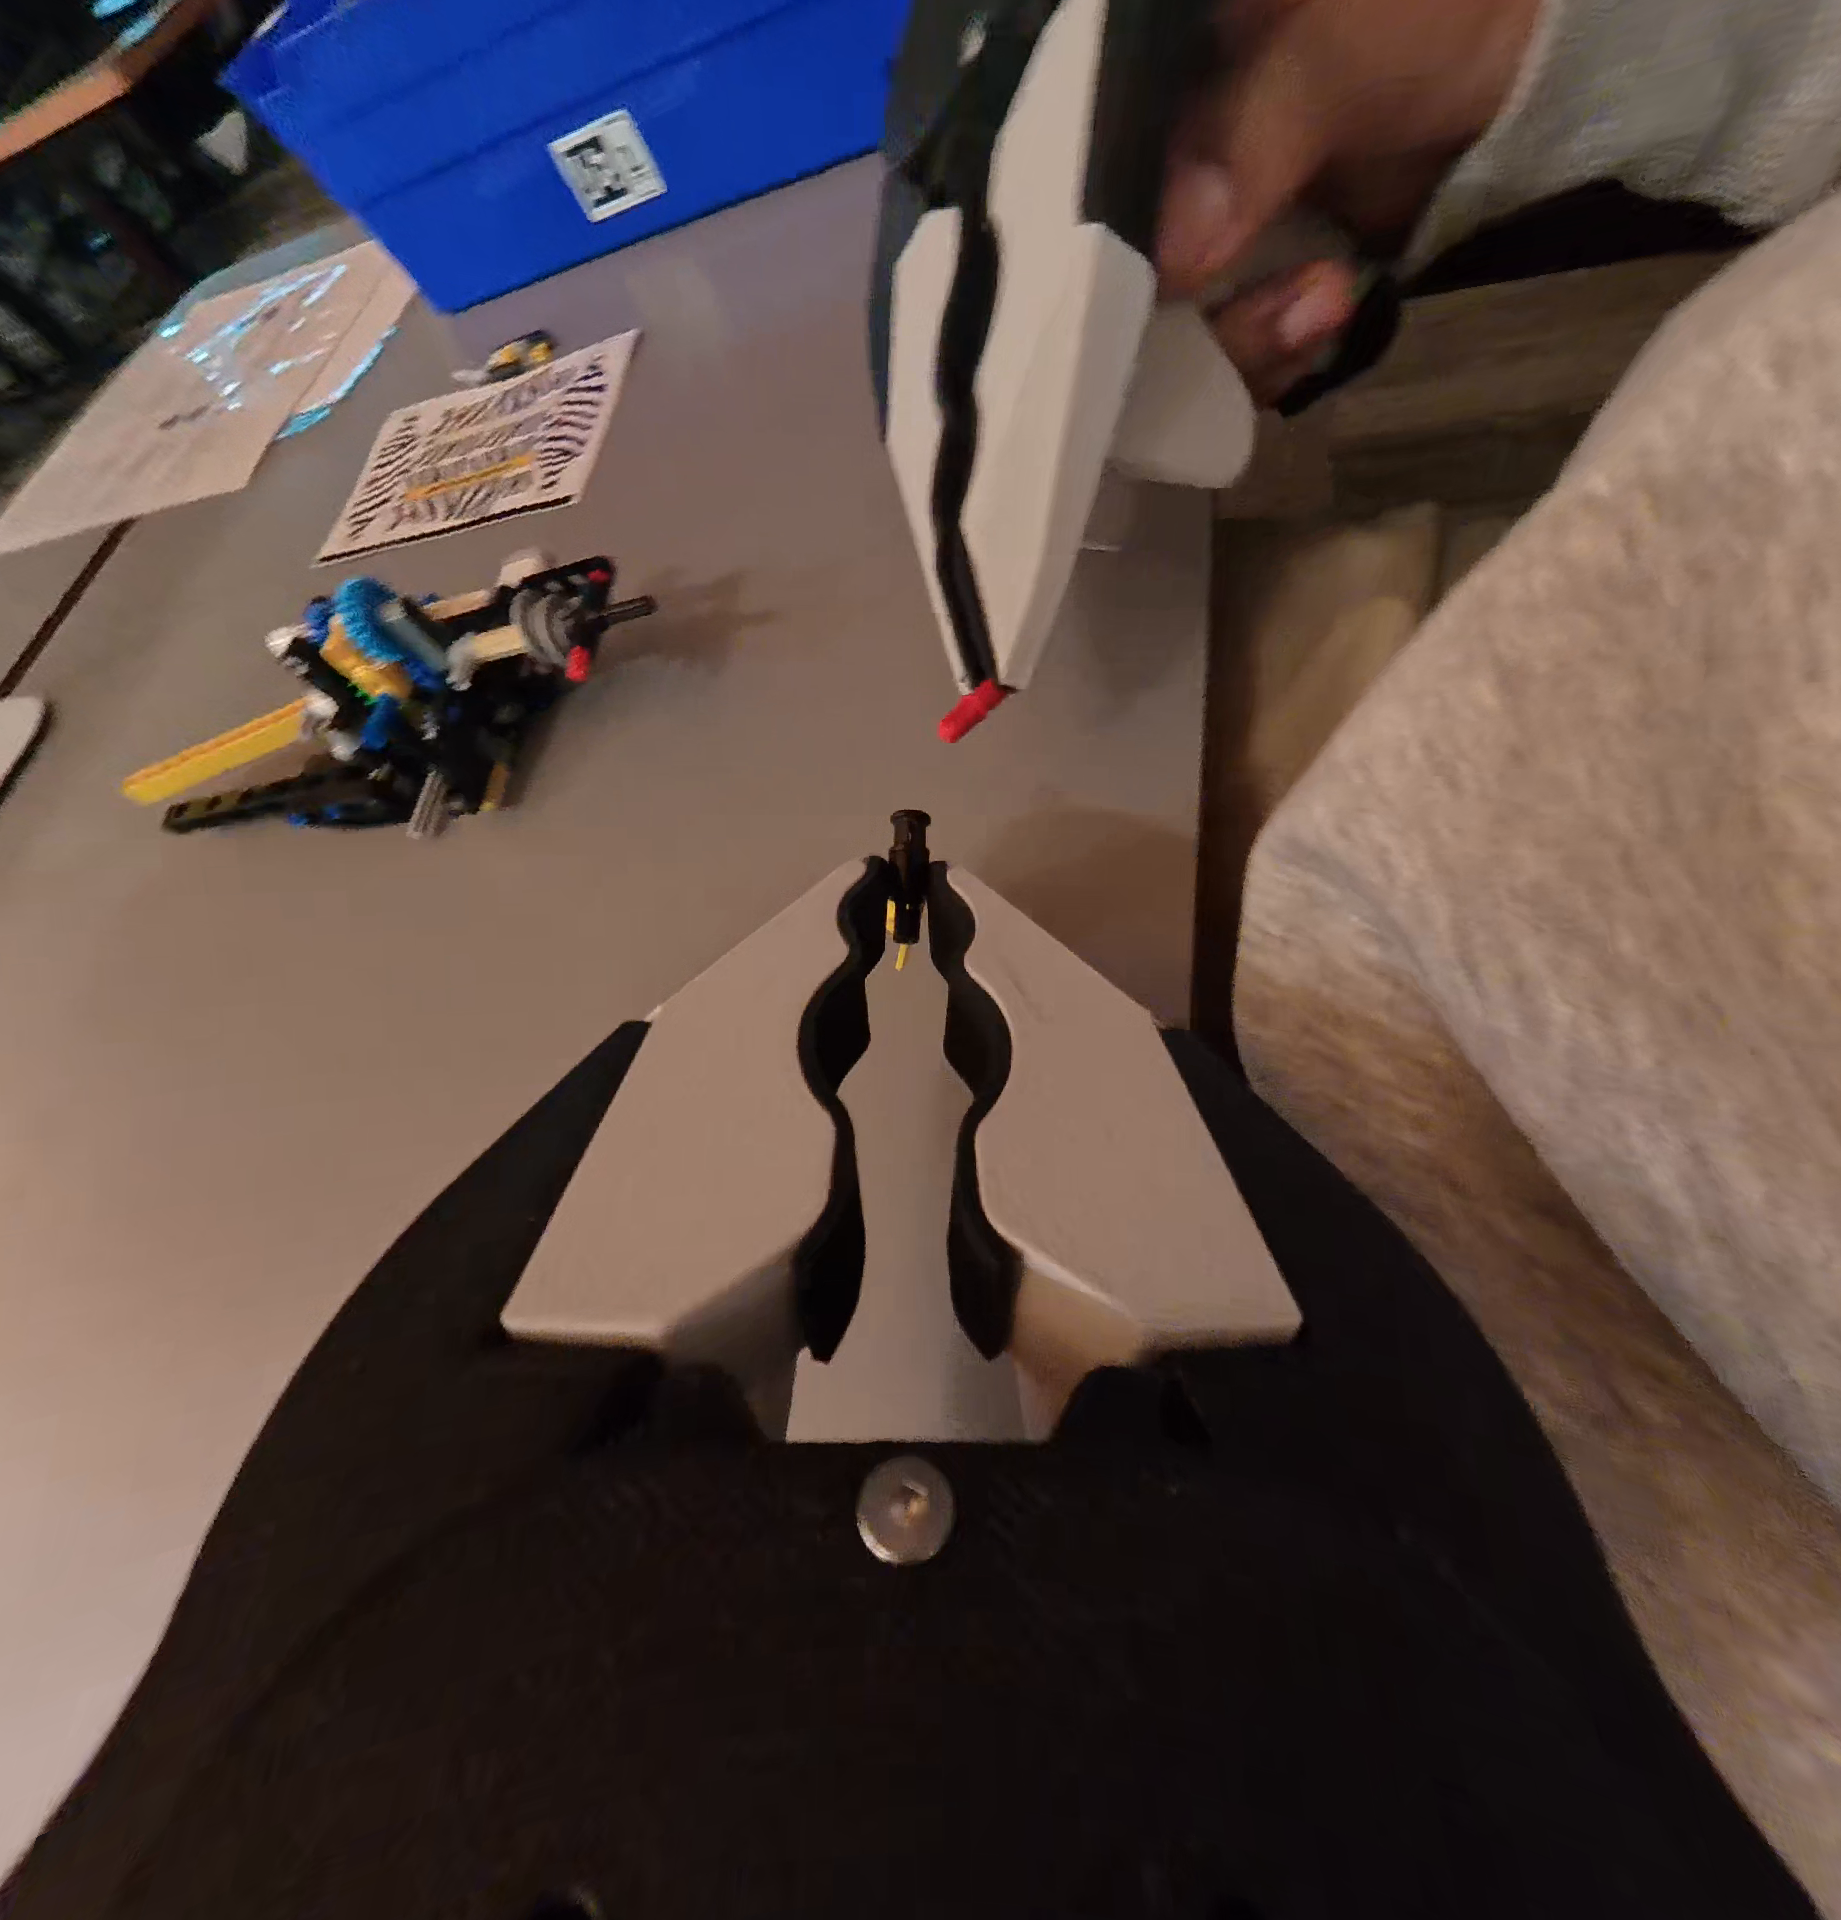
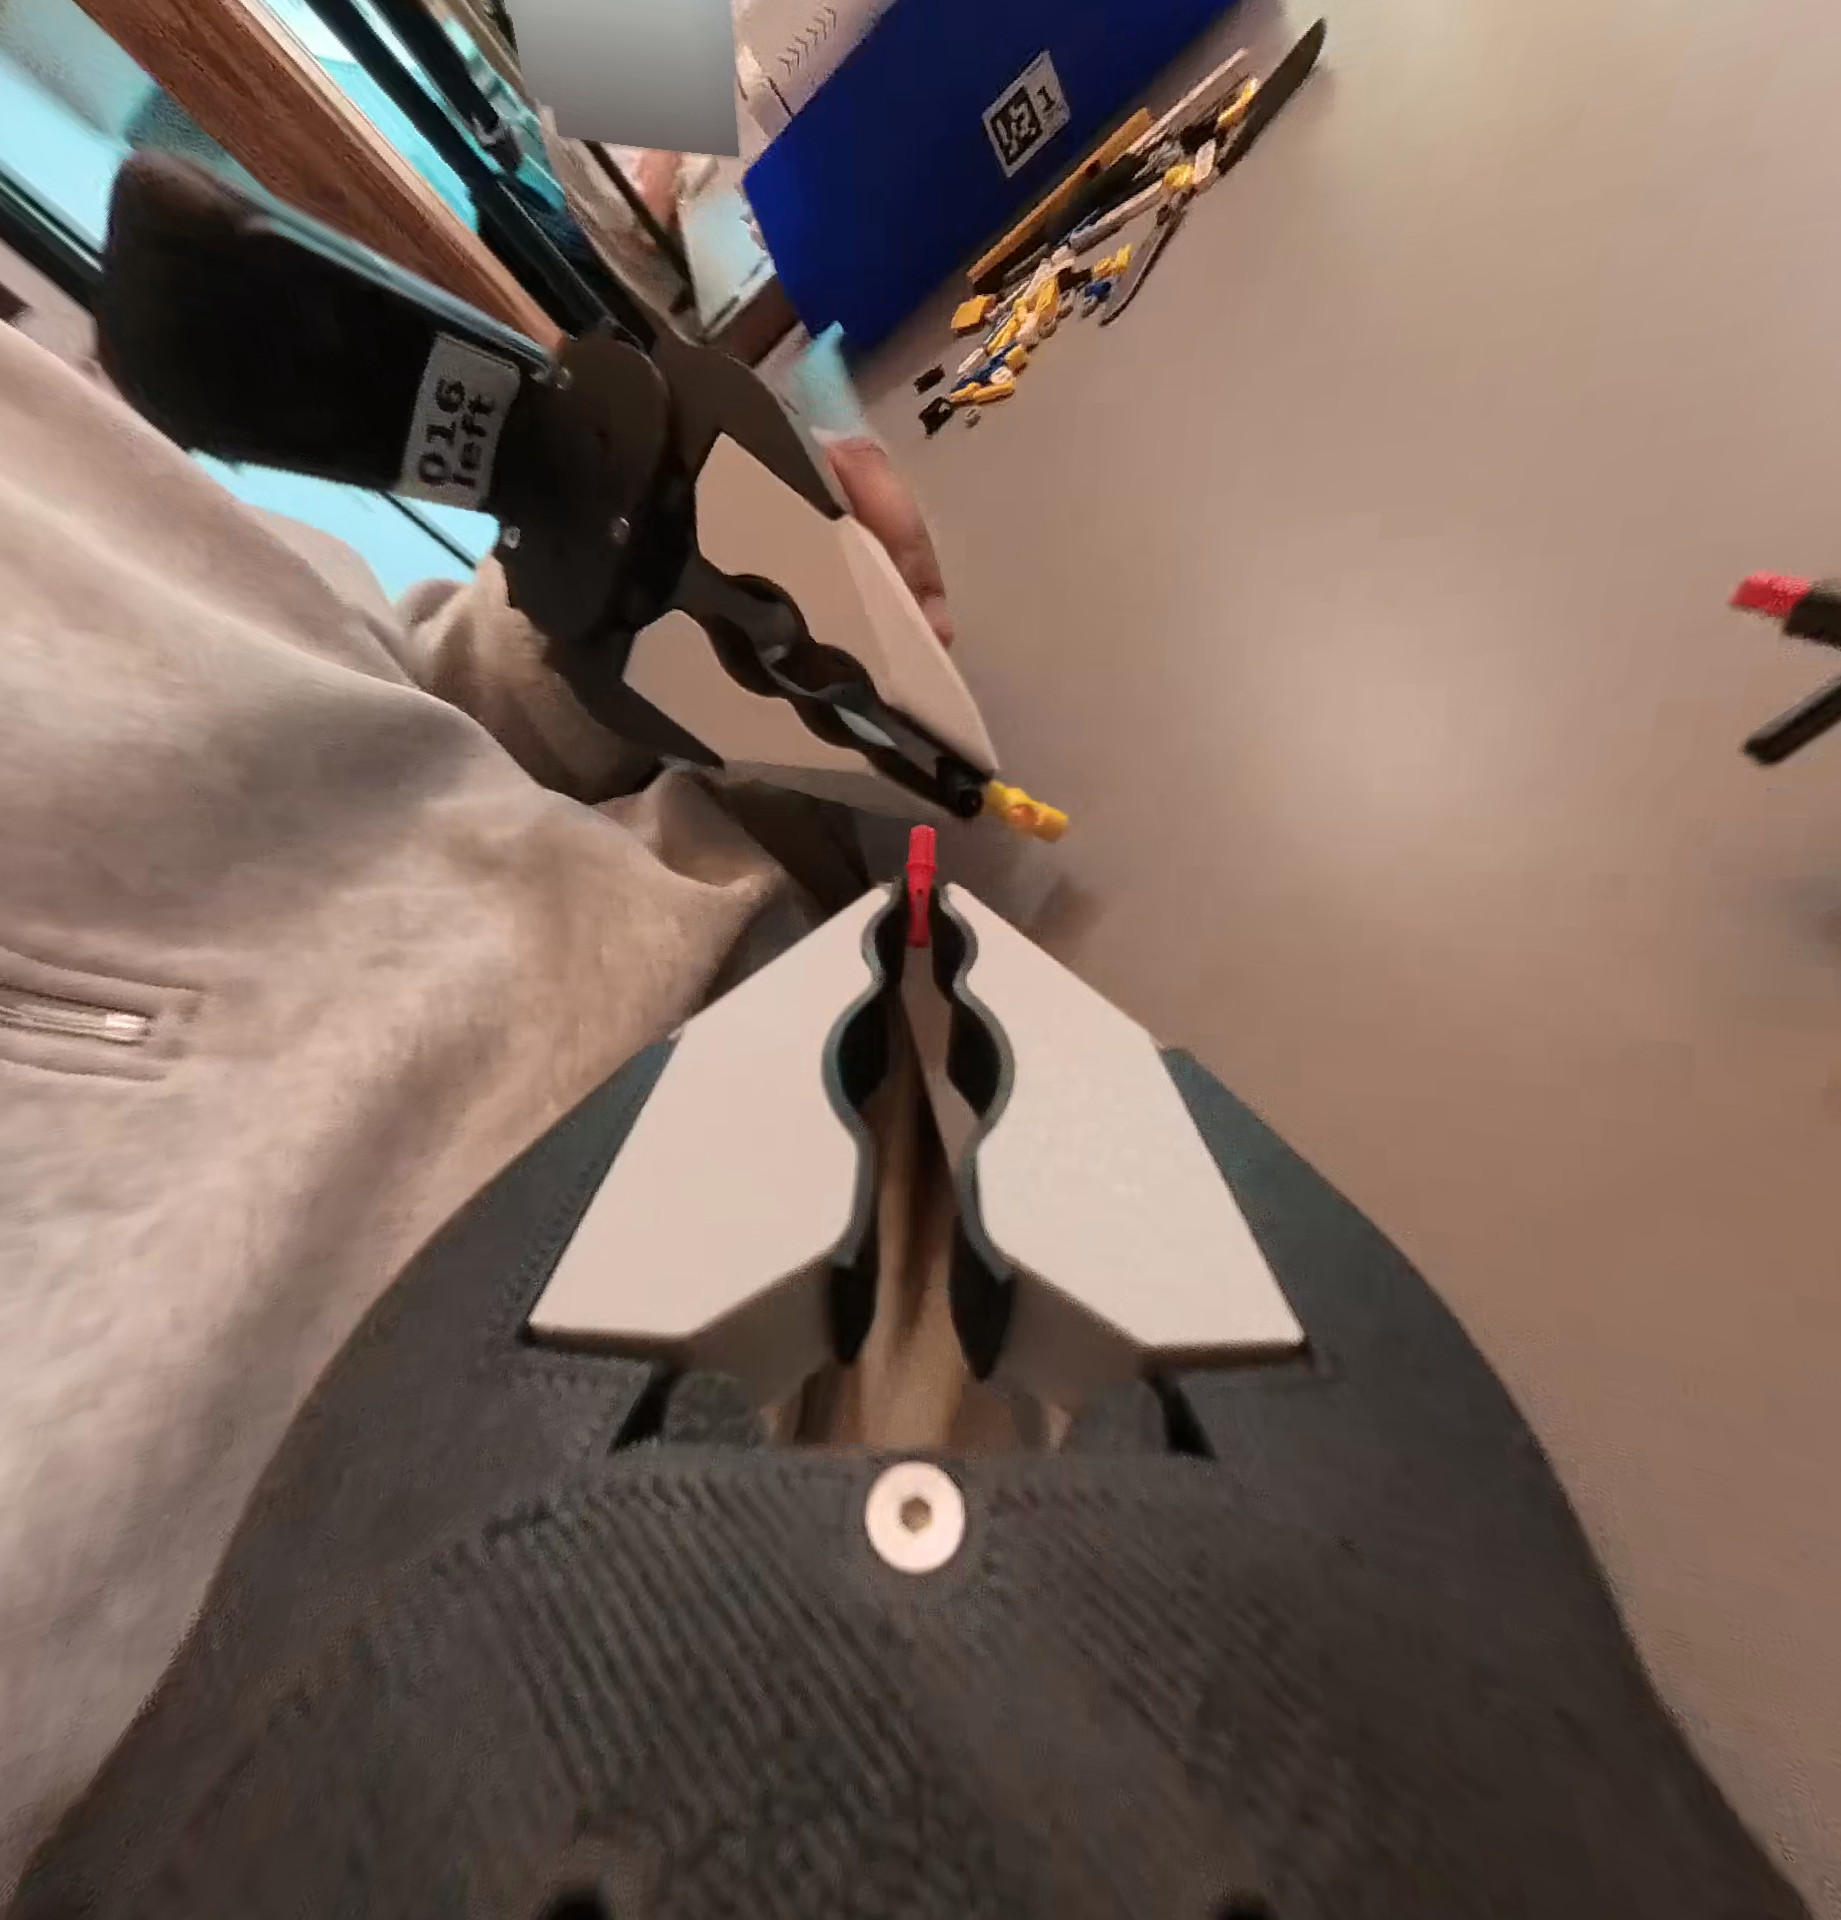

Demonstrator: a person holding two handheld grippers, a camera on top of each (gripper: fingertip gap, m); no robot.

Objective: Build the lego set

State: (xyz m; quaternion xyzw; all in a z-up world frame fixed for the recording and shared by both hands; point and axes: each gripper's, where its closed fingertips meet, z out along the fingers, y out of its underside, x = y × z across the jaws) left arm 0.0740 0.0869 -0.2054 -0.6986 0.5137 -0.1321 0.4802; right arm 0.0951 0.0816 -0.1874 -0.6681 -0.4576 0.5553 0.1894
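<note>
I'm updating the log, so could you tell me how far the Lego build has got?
Partly built model sits on the table. In hand: left gripper pinches a black-and-yellow piece, right gripper a red pin, not yet joined. Loose pieces remain.

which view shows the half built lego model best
The left wrist view: the half-built model lies whole on the grey table, yellow beam and blue gear clear. The right wrist view catches only a blurred red-tipped black end at its right edge.
</note>
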